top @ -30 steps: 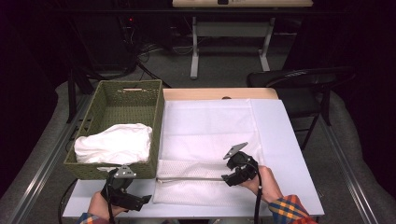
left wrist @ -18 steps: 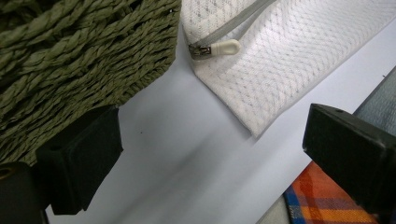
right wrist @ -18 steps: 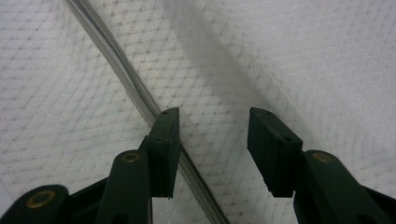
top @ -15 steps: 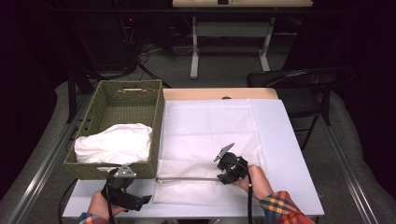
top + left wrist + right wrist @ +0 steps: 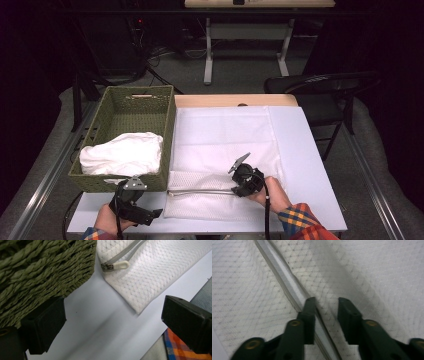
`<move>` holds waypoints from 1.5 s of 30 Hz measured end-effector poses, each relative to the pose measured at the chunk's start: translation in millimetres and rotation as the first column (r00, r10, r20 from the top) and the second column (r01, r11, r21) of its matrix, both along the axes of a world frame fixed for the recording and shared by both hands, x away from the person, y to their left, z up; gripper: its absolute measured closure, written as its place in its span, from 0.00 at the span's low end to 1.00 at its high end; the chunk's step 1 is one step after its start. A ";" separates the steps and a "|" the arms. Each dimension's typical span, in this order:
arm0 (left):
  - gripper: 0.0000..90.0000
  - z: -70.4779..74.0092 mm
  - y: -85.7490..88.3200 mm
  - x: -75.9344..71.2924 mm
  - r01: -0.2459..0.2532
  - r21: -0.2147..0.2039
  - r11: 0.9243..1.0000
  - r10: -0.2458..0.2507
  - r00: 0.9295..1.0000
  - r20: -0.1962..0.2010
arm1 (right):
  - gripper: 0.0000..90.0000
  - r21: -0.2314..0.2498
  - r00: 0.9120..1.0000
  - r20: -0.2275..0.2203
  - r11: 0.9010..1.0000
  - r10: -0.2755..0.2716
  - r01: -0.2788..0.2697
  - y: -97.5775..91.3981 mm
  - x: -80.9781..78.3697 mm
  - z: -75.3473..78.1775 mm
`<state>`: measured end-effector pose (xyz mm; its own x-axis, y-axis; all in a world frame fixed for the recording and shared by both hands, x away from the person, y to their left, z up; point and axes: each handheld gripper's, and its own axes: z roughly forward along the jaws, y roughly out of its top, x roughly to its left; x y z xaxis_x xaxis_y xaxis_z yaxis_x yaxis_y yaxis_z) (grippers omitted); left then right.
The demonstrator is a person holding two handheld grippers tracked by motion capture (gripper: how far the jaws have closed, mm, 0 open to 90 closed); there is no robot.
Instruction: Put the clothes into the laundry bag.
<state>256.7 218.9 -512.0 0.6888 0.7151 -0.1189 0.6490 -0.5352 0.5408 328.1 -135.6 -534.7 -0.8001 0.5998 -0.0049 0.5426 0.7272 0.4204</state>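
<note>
A white mesh zip bag [image 5: 215, 202] lies at the table's near edge, its grey zipper [image 5: 200, 191] running left to right. My right gripper [image 5: 240, 189] points down onto the bag at the zipper's right end. In the right gripper view its jaws [image 5: 327, 305] stand a narrow gap apart, one on the zipper [image 5: 284, 282], with mesh [image 5: 372, 277] between them; they have just been closing. My left gripper [image 5: 150, 215] rests open near the basket's front corner. Its view [image 5: 112, 322] shows bare table between the jaws, with the white zipper pull [image 5: 121, 265] beyond.
A green woven basket [image 5: 140, 100] stands at the left and holds a crumpled white cloth [image 5: 122, 152]; its wall [image 5: 37, 270] is close to my left jaw. A white sheet [image 5: 225, 132] covers the table's middle. A dark chair [image 5: 320, 85] stands at the far right.
My right gripper has shifted a little to the left over the bag's zipper. The left gripper has stayed where it was.
</note>
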 end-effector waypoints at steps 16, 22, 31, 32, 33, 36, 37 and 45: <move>0.06 0.1 3.2 -3.3 -0.002 0.001 1.000 0.002 1.000 0.001 | 0.98 0.050 0.980 0.180 0.996 -0.084 0.076 -9.3 1.0 32.4; 0.06 0.4 0.6 -4.7 0.010 0.004 1.000 -0.010 1.000 -0.002 | 0.94 -0.010 0.990 0.117 0.997 -0.077 0.078 -0.6 12.8 11.0; 0.06 -3.2 -0.5 -2.0 0.027 0.008 1.000 -0.027 1.000 -0.014 | 0.41 -0.067 0.995 0.098 0.998 0.011 -0.004 14.2 9.5 2.7; 0.06 -4.0 -0.2 -2.0 0.027 0.005 1.000 -0.027 1.000 -0.017 | 0.39 -0.085 0.996 0.088 0.996 0.012 -0.005 17.5 10.3 0.6; 0.06 -4.5 0.5 -1.8 0.028 0.003 1.000 -0.027 0.999 -0.023 | 0.41 -0.085 0.996 0.084 0.996 0.009 -0.001 19.4 12.0 -0.3; 0.06 -4.3 2.5 -2.7 0.026 -0.001 1.000 -0.026 0.999 -0.025 | 0.52 -0.049 0.999 0.054 0.999 0.007 -0.004 19.0 17.3 -0.6; 0.06 -4.1 2.7 -3.3 0.025 -0.001 1.000 -0.025 0.999 -0.024 | 0.56 -0.032 0.999 0.037 0.999 0.006 -0.005 18.2 18.9 -0.9; 0.05 -3.9 -1.0 -2.9 0.052 0.008 0.999 -0.052 0.998 -0.031 | 0.90 -0.020 0.999 0.044 1.000 -0.004 0.005 17.7 24.6 0.0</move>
<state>253.8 217.9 -515.8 0.7209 0.6798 -0.1348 0.6368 -0.5731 0.5158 352.7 -117.9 -534.7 -0.7959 0.6031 -0.0520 0.5277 0.7333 0.4287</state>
